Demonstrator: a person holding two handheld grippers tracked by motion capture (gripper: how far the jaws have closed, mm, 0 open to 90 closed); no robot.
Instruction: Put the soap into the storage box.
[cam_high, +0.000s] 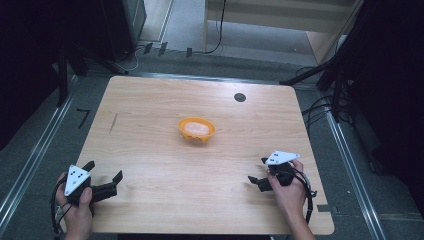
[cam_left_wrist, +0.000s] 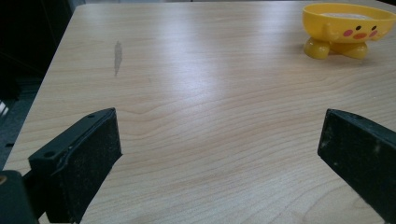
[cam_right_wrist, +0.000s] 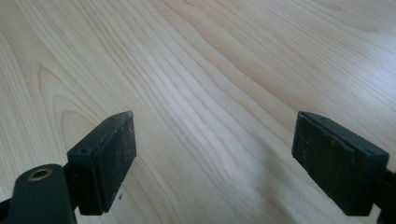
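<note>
Bare table (cam_high: 165, 165) between both grippers; only obstacle, mid-table yellow bowl (cam_high: 197, 129).

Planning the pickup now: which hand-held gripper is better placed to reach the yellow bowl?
Probably the left hand-held gripper: its open jaws face up the table with the yellow bowl ahead in its view. The right hand-held gripper, also open, points across bare table, away from the bowl.

Black grippers (cam_high: 107, 182), grey three-cornered plates, black cables, worn jaw pads.
</note>
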